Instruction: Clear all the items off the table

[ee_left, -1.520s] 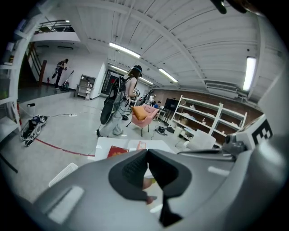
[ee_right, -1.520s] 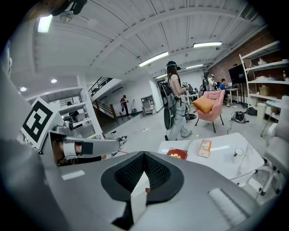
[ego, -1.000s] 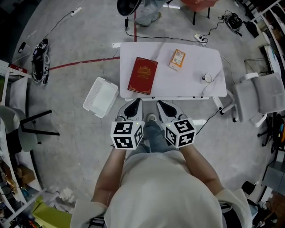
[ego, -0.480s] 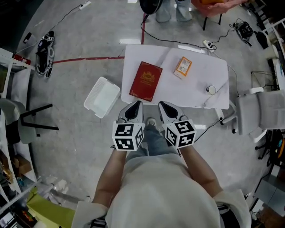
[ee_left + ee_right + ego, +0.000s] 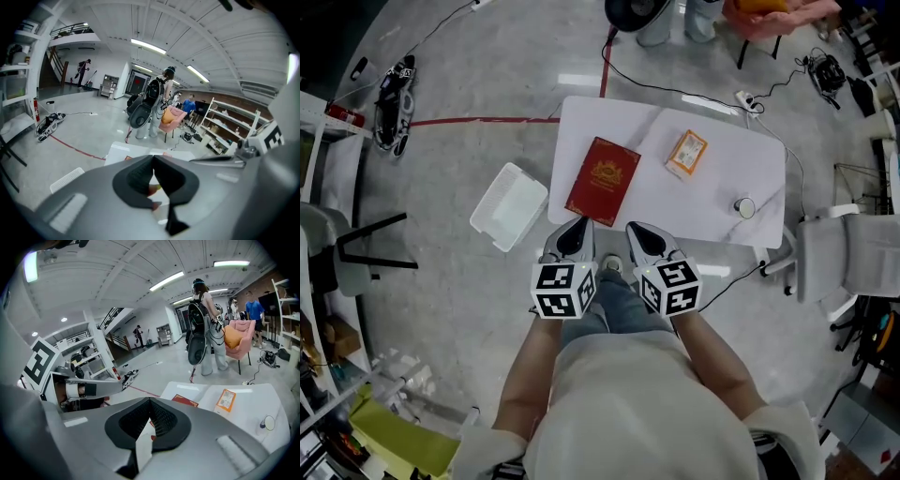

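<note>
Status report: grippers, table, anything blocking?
Left gripper shut, empty. Right gripper shut, empty. Red book, orange box, small round object on white table, untouched. Nothing blocking.

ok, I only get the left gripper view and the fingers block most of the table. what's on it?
Observer: Three things on the white table: a red book, an orange box and a small round object.
Operator: any container around?
Observer: A white basket lies on the floor, left of the table in the head view.
Operator: right gripper state?
Observer: The right gripper is shut and empty, beside the left gripper by the table's near edge.
</note>
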